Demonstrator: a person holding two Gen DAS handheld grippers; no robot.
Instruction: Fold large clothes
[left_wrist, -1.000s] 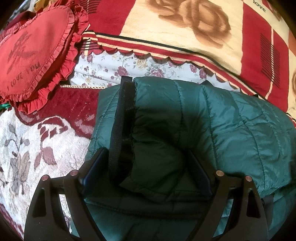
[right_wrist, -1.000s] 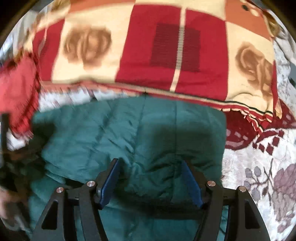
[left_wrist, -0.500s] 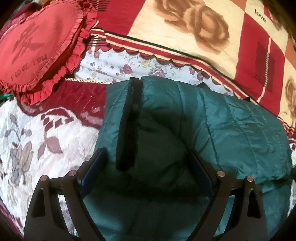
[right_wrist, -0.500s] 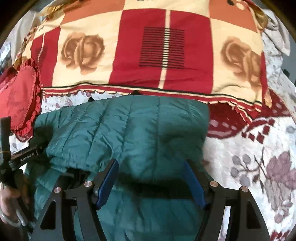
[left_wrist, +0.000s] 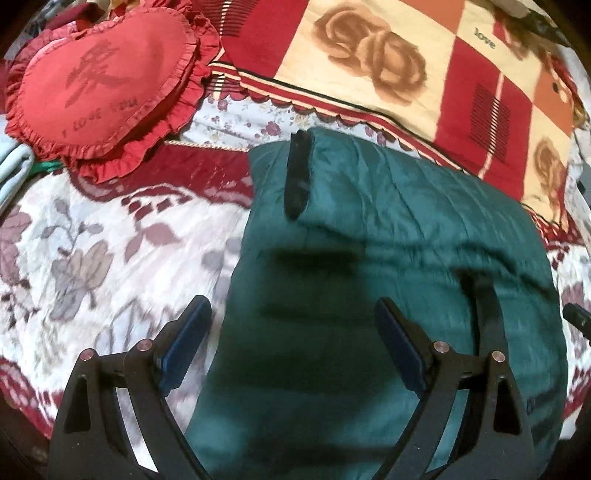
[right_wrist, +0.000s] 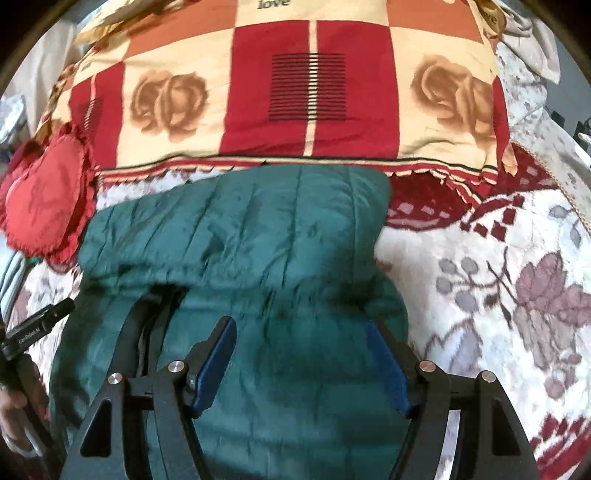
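A dark green quilted jacket lies folded on the bed, its upper layer doubled over the lower one. A black trim strip runs along its top left edge. My left gripper hovers open above the jacket's left edge, nothing between its pads. In the right wrist view the same jacket fills the middle. My right gripper stands open over its lower right part, pads apart from the fabric. A hand holding the left gripper's body shows at that view's left edge.
A red heart-shaped frilled pillow lies at the back left. A red and cream rose-print blanket is bunched behind the jacket. The floral bedspread stretches to the jacket's left and, in the right wrist view, the bedspread to its right.
Both grippers have drawn back and risen from the jacket. The folded upper layer that sat between the jaws now lies free on the lower layer. The left gripper has shifted toward the jacket's left edge.
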